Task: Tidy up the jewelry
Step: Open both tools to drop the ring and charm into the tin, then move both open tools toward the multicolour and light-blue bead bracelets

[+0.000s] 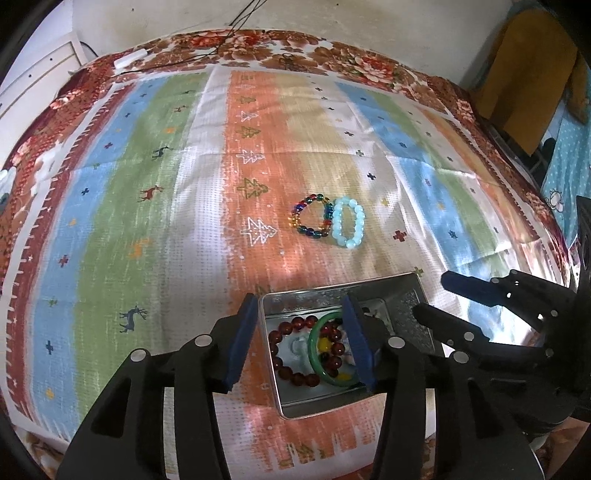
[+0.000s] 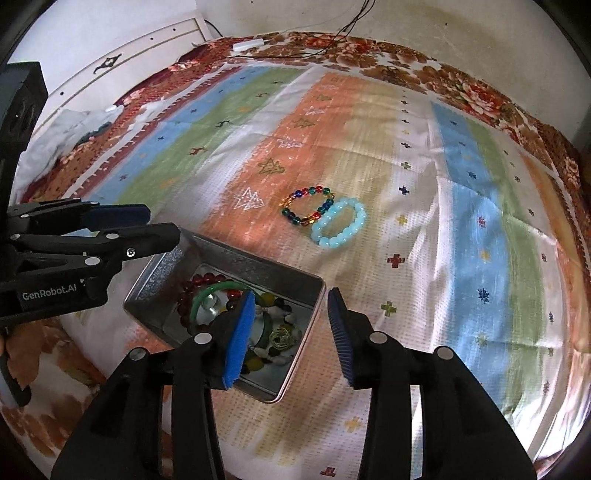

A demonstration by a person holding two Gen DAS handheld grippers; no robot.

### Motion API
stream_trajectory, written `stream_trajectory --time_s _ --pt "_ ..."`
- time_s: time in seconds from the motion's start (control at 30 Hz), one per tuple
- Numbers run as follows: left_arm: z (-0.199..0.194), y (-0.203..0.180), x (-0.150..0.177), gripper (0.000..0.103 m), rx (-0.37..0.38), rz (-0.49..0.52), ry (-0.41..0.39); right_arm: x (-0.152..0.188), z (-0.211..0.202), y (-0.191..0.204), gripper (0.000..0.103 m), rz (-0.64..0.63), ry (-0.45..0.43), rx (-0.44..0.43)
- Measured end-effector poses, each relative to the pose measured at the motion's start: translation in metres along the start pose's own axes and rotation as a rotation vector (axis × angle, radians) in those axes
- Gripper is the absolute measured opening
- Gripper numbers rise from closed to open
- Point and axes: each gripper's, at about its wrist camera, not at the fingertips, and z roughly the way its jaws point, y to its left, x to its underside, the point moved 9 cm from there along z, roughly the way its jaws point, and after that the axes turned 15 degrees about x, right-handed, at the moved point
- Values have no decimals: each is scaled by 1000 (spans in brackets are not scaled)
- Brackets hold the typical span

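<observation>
A bed (image 1: 110, 192) covered with a striped cloth (image 1: 258, 147) in blue, green, white and orange, printed with trees and reindeer, over a red-brown floral blanket (image 1: 354, 61). Behind the bed rises a stained pale wall (image 1: 332, 18), with black cables (image 1: 236, 26) trailing down it. Left of the bed stands white panelled furniture (image 2: 122, 55); right of it, a mustard-yellow cloth (image 1: 528, 74).

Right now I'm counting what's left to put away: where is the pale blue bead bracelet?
The pale blue bracelet lies on the striped cloth beyond the metal tin, touching the multicolored bracelet on its left.
</observation>
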Motion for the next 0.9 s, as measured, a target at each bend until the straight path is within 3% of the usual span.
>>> stream_trajectory --time_s 0.6,0.9 --pt "0 22 -23 84 -52 -43 -54 -15 9 -37 58 144 1 16" --pt "14 28 -35 87 -81 -19 -30 -27 18 -49 65 174 -10 43"
